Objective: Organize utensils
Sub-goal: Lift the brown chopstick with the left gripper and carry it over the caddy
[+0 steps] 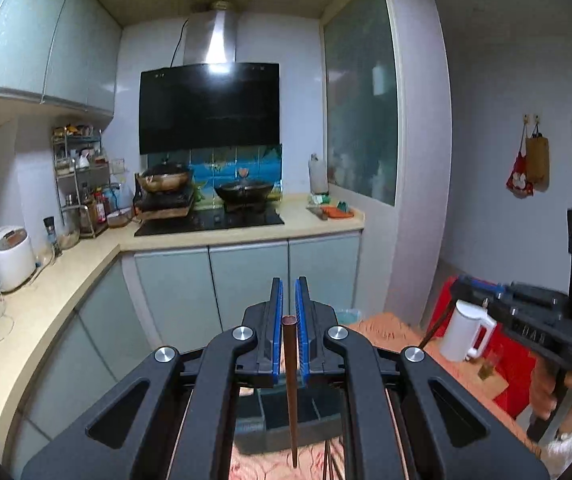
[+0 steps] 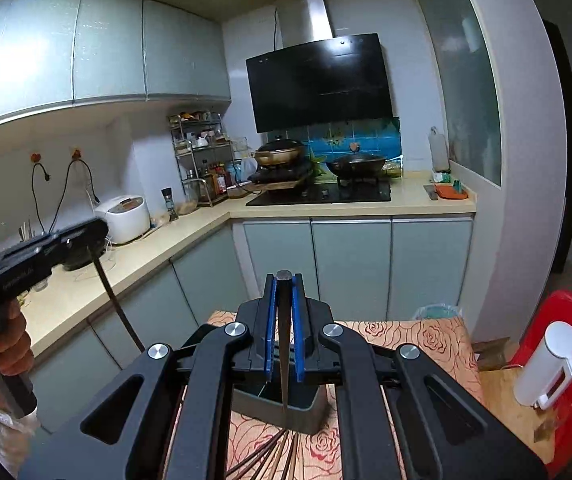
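Pointing slightly downward over the rose-patterned table (image 2: 438,336), both grippers are held up side by side, each in a hand gripping its handle. The left gripper (image 1: 289,300) is clamped on a brown chopstick (image 1: 291,392) hanging down over the dark divided organizer box (image 1: 286,412). The right gripper (image 2: 285,300) pinches a darker chopstick (image 2: 284,360) likewise (more chopsticks (image 2: 274,456) lie on the table below).

right gripper (image 2: 284,284) clamps dark chopstick (image 2: 284,352) | above grey organizer (image 2: 306,412) | loose chopsticks (image 2: 274,456) below
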Action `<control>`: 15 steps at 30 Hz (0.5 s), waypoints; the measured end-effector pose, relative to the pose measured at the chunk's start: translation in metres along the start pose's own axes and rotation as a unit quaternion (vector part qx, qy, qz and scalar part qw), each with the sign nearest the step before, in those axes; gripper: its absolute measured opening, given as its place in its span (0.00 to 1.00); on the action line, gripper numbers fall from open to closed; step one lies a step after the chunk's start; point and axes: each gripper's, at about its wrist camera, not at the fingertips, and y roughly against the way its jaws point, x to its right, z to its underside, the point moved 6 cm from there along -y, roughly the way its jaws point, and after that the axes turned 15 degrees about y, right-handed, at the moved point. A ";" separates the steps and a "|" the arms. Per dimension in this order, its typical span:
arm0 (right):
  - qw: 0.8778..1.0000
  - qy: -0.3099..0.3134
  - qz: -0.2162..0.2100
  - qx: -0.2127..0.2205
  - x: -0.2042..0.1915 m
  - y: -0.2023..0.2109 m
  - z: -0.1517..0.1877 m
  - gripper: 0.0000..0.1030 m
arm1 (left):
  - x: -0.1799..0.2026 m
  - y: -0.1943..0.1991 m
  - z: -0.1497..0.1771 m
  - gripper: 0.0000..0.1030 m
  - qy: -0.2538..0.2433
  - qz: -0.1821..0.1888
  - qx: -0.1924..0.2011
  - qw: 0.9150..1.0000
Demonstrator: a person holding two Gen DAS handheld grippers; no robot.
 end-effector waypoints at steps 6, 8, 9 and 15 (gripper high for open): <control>1.000 -0.009 0.006 -0.004 0.009 -0.018 -0.007 0.08 | 0.006 -0.034 -0.019 0.06 0.010 -0.009 0.010 1.000; 1.000 -0.010 0.009 -0.002 0.010 -0.022 -0.009 0.08 | 0.007 -0.047 -0.023 0.06 0.012 -0.015 0.015 1.000; 1.000 -0.008 0.013 -0.002 0.010 -0.025 -0.009 0.08 | 0.007 -0.053 -0.024 0.06 0.014 -0.017 0.016 1.000; 1.000 0.003 0.017 -0.023 0.005 -0.046 0.004 0.08 | 0.000 -0.087 -0.001 0.06 0.017 -0.026 -0.007 0.999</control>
